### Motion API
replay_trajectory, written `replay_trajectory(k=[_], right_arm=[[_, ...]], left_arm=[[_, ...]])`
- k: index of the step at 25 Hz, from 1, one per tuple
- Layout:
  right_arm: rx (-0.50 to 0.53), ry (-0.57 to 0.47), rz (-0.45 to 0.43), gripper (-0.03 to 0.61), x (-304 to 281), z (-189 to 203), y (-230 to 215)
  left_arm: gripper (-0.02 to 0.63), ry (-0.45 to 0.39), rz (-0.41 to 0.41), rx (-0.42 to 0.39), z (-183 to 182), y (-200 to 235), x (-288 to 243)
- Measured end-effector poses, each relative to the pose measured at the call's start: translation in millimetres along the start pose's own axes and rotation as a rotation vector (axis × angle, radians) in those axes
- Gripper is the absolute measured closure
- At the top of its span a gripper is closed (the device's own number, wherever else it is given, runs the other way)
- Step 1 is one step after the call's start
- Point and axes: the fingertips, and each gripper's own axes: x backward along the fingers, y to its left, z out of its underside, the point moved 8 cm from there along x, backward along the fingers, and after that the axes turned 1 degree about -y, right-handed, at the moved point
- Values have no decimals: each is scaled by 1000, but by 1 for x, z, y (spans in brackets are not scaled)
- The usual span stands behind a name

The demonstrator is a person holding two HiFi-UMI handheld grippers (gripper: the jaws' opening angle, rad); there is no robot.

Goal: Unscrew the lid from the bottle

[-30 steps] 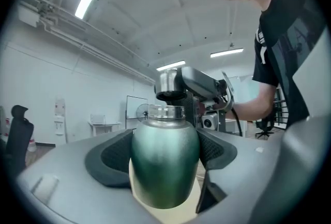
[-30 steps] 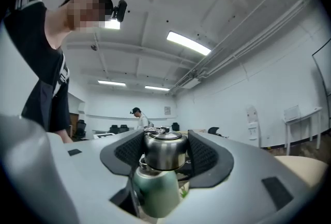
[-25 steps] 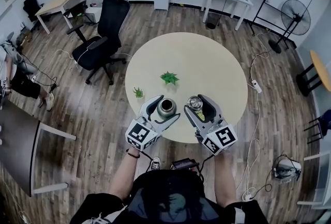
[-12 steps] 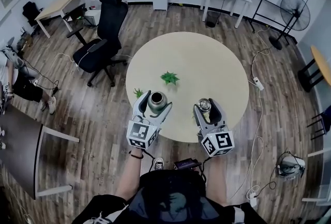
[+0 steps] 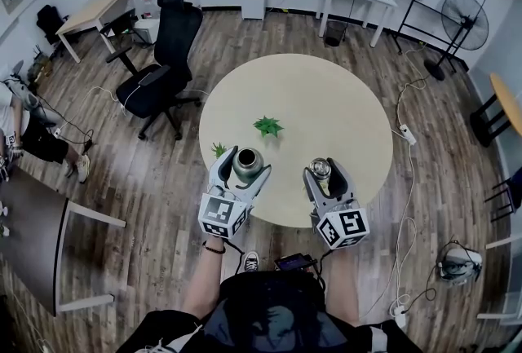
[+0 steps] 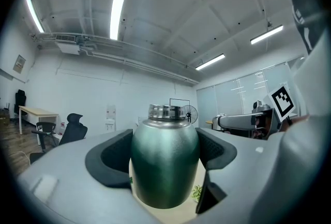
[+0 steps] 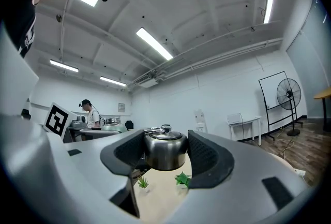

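Observation:
A dark green metal bottle (image 5: 247, 163) stands upright between the jaws of my left gripper (image 5: 243, 162), which is shut on its body over the near left part of the round beige table (image 5: 326, 99). In the left gripper view the bottle (image 6: 164, 161) fills the gap between the pads, and its steel threaded neck is bare. My right gripper (image 5: 323, 169) is shut on the steel lid (image 5: 320, 169), held apart from the bottle to its right. The right gripper view shows the lid (image 7: 165, 150) pinched between both pads, knob upward.
Two small green plants (image 5: 267, 125) (image 5: 218, 149) sit on the table beyond the grippers. A black office chair (image 5: 163, 58) stands left of the table. Cables run across the wooden floor on the right. A person stands in the background (image 7: 92, 114).
The two grippers have drawn apart: the bottle went left and the lid went right, both slightly toward me. Over the last half second they have barely moved.

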Motion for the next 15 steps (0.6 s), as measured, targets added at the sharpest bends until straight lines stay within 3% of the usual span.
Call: replay_trajectory(k=[15], right_arm=[[23, 24, -10, 316, -1, -2, -3]], left_arm=[[239, 0, 10, 2, -3, -2, -2]])
